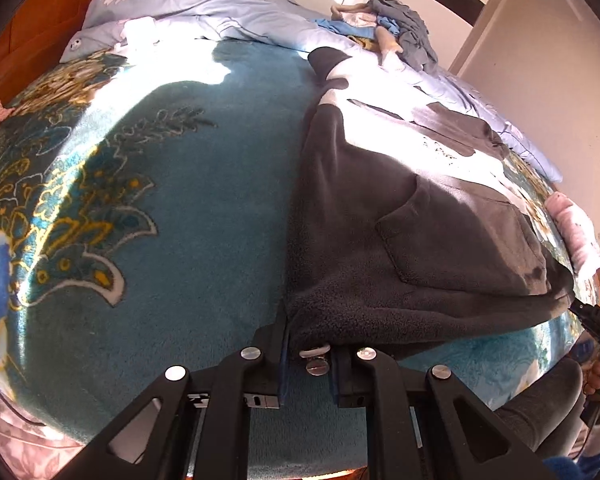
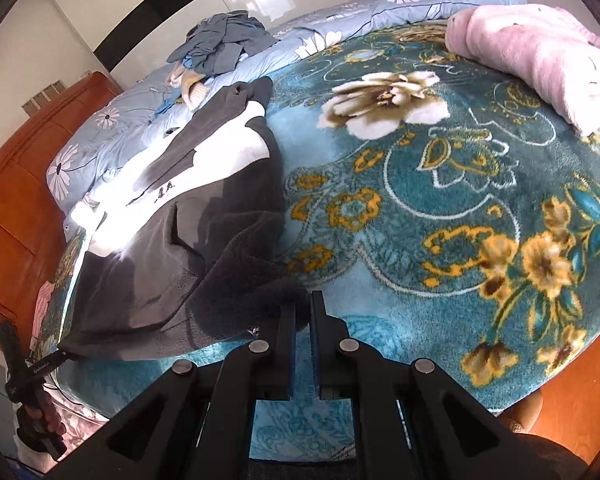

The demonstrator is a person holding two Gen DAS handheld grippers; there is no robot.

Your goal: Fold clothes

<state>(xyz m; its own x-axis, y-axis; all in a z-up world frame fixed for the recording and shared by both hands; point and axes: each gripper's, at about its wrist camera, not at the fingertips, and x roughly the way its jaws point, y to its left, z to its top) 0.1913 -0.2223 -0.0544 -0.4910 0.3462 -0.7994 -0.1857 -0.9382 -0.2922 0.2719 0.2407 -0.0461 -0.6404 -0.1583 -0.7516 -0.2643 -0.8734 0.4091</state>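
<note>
From where I sit at the controls, the dark grey garment (image 1: 380,264) reads as thick fleece, matt and nubbly along its hem, smoother over the patch pocket. Under it I see a teal floral blanket (image 2: 440,200) of plush pile, soft with a faint sheen where sunlight falls. The light blue quilt (image 1: 220,4) looks like smooth woven cotton, printed with daisies. The pink folded blanket (image 2: 540,60) appears fuzzy and velvety. The headboard (image 2: 24,184) is polished orange-brown wood, slightly glossy. My left gripper (image 1: 306,344) and right gripper (image 2: 303,312) are matt black plastic with shiny metal rivets and blue rubbery pads.
</note>
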